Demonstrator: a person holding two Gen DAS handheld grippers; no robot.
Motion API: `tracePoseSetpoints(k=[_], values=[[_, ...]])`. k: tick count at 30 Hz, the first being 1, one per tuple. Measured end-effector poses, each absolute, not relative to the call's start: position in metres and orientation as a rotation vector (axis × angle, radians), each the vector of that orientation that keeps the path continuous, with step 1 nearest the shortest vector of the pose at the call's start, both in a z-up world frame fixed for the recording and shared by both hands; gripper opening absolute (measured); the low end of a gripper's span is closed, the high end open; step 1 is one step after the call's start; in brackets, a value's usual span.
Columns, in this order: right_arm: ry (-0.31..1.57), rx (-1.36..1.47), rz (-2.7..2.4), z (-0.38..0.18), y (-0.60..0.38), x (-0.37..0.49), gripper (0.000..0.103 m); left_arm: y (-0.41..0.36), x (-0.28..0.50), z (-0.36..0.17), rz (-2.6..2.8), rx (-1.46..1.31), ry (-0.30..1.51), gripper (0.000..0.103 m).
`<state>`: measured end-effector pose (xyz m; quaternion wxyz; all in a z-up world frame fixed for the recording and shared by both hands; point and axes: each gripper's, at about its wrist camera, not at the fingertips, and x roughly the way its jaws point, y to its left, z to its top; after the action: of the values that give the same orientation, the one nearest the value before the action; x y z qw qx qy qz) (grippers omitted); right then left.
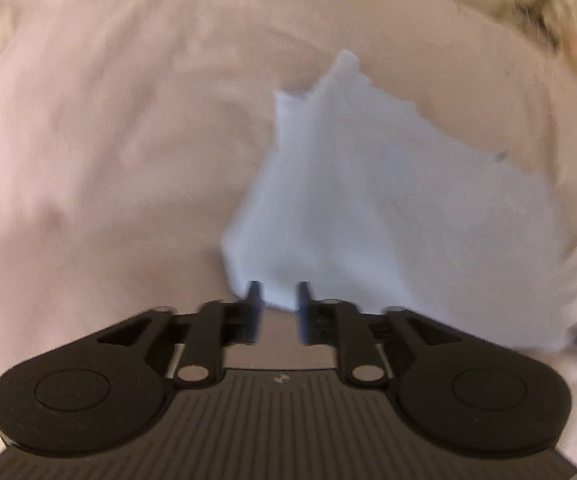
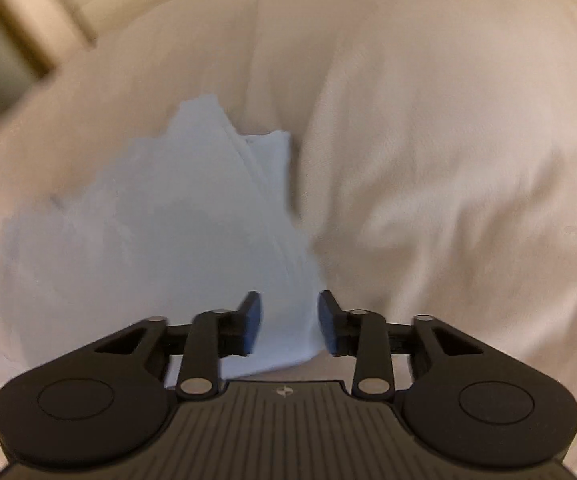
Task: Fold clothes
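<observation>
On the cream bedding (image 2: 428,140) lies one pale blue cloth (image 2: 160,232), the only garment I can see. It looks soft and thin, lying in a rough, uneven heap with a jagged far edge that rises to a point; along its right side in the right wrist view several layers stack up in narrow steps. The same cloth (image 1: 388,208) shows in the left wrist view, blurred, spreading off to the right. The bedding under it is rumpled, with broad creases and soft folds all round.

Two tools hover over it, one in each hand. The left tool (image 1: 278,304) has its jaws a little apart, nothing pinched; the near corner of the cloth sits just beyond its tips. The right tool (image 2: 288,320) has its jaws spread wider, and the cloth's near right corner shows in the gap between them, though the pads do not press on it.

A strip of tan furniture (image 2: 20,28) shows at the far edge, too blurred to tell what it is.
</observation>
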<state>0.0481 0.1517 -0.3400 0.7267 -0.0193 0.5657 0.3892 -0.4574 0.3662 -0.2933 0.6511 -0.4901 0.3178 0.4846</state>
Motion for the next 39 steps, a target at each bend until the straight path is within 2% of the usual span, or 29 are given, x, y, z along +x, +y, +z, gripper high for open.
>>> tracePoseSetpoints(k=[1,3,5,7,8,9,10,14,18,20,22,23,24,25,26,28,33,38,39], values=[[1.305,0.048,0.849,-0.344,0.148,0.044,0.054,0.364,-0.456,-0.299,1.091,-1.183,0.677,0.032],[1.408,0.208,0.819,-0.356,0.144,0.036,0.053,0.362,-0.454,-0.313,1.087,-1.312,0.597,0.039],[1.478,0.326,0.765,-0.376,0.141,0.029,0.054,0.366,-0.462,-0.332,1.140,-1.397,0.516,0.038],[1.495,0.433,0.706,-0.394,0.136,0.027,0.053,0.369,-0.472,-0.348,1.187,-1.463,0.425,0.025],[1.486,0.485,0.685,-0.399,0.134,0.031,0.051,0.371,-0.475,-0.350,1.195,-1.466,0.401,0.007],[1.476,0.536,0.663,-0.404,0.132,0.034,0.040,0.373,-0.476,-0.350,1.194,-1.460,0.392,0.006],[1.478,0.550,0.656,-0.407,0.132,0.037,0.010,0.373,-0.475,-0.346,1.186,-1.418,0.407,0.006],[1.444,0.477,0.700,-0.398,0.136,0.040,0.006,0.369,-0.460,-0.323,1.128,-1.142,0.547,0.008],[1.488,0.479,0.674,-0.404,0.130,0.043,0.006,0.377,-0.455,-0.333,1.110,-1.037,0.679,0.017],[1.522,0.499,0.656,-0.407,0.119,0.058,0.008,0.375,-0.453,-0.327,1.108,-0.982,0.714,0.021],[1.515,0.503,0.661,-0.399,0.113,0.065,0.010,0.373,-0.460,-0.316,1.132,-0.951,0.730,0.030],[1.501,0.489,0.668,-0.391,0.107,0.070,0.014,0.371,-0.469,-0.310,1.152,-0.948,0.730,0.033],[1.493,0.484,0.657,-0.386,0.103,0.072,0.017,0.369,-0.477,-0.305,1.183,-0.958,0.735,0.028],[1.487,0.481,0.639,-0.382,0.099,0.074,0.025,0.367,-0.485,-0.301,1.226,-0.973,0.744,0.024],[1.449,0.449,0.615,-0.374,0.094,0.075,0.029,0.366,-0.492,-0.296,1.274,-0.986,0.754,0.021],[1.340,0.337,0.581,-0.355,0.088,0.077,0.028,0.362,-0.500,-0.285,1.332,-0.988,0.753,0.014],[1.081,-0.027,0.796,-0.312,0.131,0.033,0.027,0.357,-0.442,-0.275,1.217,-0.853,0.762,0.017],[1.011,-0.279,0.983,-0.327,0.190,0.006,0.028,0.379,-0.383,-0.304,1.229,-0.715,0.933,0.017],[1.003,-0.330,0.977,-0.335,0.195,0.007,0.029,0.383,-0.378,-0.310,1.249,-0.696,0.978,0.021]])
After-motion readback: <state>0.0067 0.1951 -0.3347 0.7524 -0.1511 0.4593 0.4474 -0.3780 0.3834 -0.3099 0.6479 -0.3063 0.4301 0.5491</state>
